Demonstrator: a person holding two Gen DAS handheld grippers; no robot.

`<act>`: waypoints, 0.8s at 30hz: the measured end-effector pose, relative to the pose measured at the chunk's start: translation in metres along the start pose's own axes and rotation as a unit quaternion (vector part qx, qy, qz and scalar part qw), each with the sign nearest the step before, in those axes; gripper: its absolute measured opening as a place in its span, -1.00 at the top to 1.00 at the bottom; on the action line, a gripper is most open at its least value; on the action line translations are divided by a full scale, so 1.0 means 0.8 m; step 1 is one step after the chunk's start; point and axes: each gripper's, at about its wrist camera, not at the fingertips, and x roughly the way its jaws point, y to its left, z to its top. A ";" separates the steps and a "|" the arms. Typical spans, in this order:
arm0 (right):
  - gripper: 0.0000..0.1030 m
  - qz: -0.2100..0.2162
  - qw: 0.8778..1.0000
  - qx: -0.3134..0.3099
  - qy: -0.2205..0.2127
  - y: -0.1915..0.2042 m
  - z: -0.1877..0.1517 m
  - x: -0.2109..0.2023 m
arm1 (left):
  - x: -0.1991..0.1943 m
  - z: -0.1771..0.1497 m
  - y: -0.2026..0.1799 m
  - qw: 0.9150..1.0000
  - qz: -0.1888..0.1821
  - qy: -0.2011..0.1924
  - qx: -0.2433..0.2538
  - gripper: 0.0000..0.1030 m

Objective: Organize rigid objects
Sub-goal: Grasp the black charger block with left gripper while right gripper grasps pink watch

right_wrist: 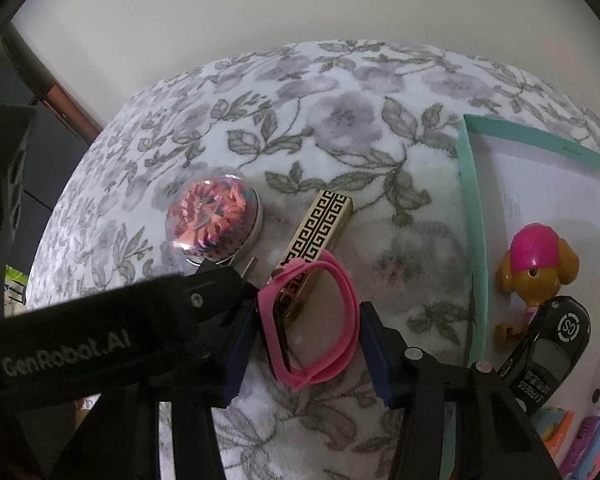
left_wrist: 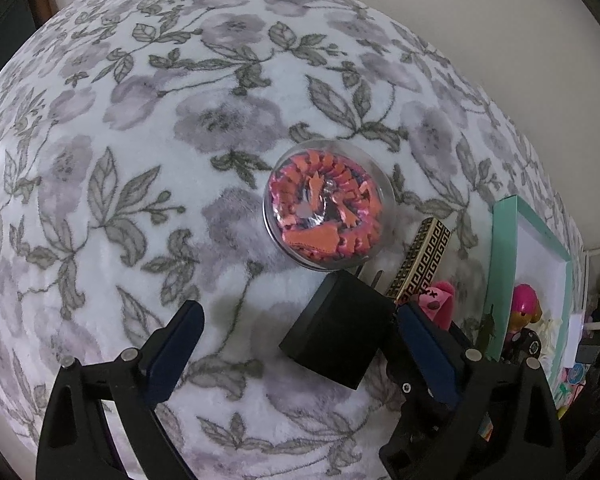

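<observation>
A black plug cube with metal prongs lies on the flowered blanket between the fingers of my left gripper, close to the right finger; the jaws stand wide apart, so it is open. My right gripper has its blue pads against both sides of a pink band, which rests on the blanket and on the end of a gold-and-black patterned box. The band and box show just past the left gripper's right finger. A clear dome with an orange toy inside sits beyond.
A teal-rimmed box lies at the right, holding a dog toy with a pink helmet and a black toy car. The left gripper's black body crosses the right wrist view. Bare blanket spreads to the left and far side.
</observation>
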 end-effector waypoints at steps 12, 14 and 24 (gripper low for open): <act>-0.03 0.025 0.999 0.035 0.017 -0.024 -0.003 -0.012 | 0.015 -0.005 -0.022 1.000 0.001 0.012 0.024 -0.50; -0.03 0.016 0.999 0.043 0.021 -0.031 -0.003 -0.015 | 0.019 -0.007 -0.028 0.999 -0.005 0.017 0.028 -0.41; -0.03 0.006 0.999 0.027 0.027 -0.029 -0.005 -0.015 | 0.022 -0.016 -0.044 0.999 0.003 0.017 0.045 -0.27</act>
